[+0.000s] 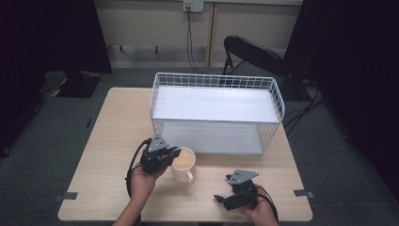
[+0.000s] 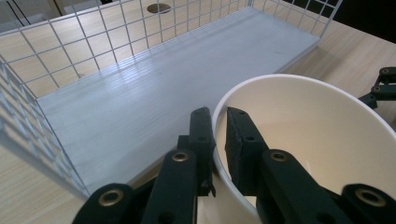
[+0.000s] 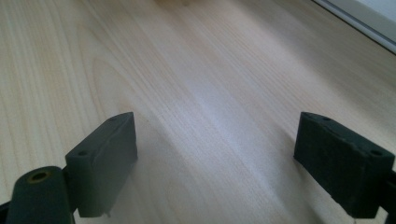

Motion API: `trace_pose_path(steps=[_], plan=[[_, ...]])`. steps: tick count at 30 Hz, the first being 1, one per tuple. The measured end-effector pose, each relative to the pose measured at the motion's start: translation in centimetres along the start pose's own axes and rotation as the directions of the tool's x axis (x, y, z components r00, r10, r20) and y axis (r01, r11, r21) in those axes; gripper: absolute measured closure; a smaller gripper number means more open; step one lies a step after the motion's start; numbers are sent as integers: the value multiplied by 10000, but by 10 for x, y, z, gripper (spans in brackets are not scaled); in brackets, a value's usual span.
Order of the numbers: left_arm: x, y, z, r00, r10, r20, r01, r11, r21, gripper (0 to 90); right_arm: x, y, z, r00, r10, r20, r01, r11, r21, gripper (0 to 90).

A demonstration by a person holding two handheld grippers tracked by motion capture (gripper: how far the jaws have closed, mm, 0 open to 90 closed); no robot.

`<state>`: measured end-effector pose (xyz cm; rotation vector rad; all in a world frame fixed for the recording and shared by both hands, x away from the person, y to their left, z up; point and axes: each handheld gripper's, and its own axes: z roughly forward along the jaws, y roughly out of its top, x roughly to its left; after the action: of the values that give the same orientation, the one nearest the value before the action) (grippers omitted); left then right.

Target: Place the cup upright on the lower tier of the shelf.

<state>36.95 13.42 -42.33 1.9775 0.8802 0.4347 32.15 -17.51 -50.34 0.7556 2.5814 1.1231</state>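
1. The white mug (image 1: 184, 163) stands on the wooden table (image 1: 108, 141), just in front of the wire basket (image 1: 215, 113), its handle turned toward the person.
2. The left gripper (image 1: 175, 151) pinches the mug's rim: in the left gripper view one black jaw sits outside the wall and the other inside, both pressed on it.
3. The right gripper (image 1: 220, 199) lies low near the table's front edge, well apart from the mug; in the right gripper view its jaws stand wide over bare wood with nothing between them.
4. The basket is a white wire grid with a flat, pale, faintly ribbed floor (image 2: 154, 84); its low front wall rises between the mug and that floor.
5. The mug is smooth and glossy, round, cream inside.
6. The tabletop is light wood-grain laminate with small grey tabs at its front corners.
7. Behind the table are a black folding chair (image 1: 254, 54), a wall socket with a cable (image 1: 190, 33) and dark curtains.
8. No readable writing or brand shows on anything.
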Motion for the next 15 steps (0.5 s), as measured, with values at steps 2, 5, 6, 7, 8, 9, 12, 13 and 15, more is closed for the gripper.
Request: trace_pose_path(steps=[2,5,6,7,8,9,12,13,15], plan=[[-2,3,4,9999,-68,-151,69,10000,42,814,0,0,0,10000,-3,3,3,10000,0,124],[-3,6,10,9996,-176,-242,177,9998,61,814,0,0,0,10000,0,-2,0,10000,0,124],[-4,6,11,9993,-221,-304,222,9997,37,814,0,0,0,10000,-4,-2,4,10000,0,124],[-5,7,13,9992,-190,-347,193,9998,76,814,0,0,0,10000,-2,3,2,10000,2,124],[-5,8,15,9990,-231,-389,235,9997,117,814,0,0,0,10000,2,-2,-2,10000,2,124],[-6,9,16,9987,-258,-431,263,9996,107,814,0,0,0,10000,-3,2,3,10000,0,124],[-9,13,22,9977,-217,-640,231,9995,207,815,0,0,0,10000,0,1,0,10000,1,124],[-9,13,23,9974,-194,-691,210,9995,219,814,0,0,0,10000,-1,2,1,10000,1,124],[-10,16,27,9964,-163,-835,184,9995,244,815,0,0,0,10000,1,-1,-1,10000,0,124]])
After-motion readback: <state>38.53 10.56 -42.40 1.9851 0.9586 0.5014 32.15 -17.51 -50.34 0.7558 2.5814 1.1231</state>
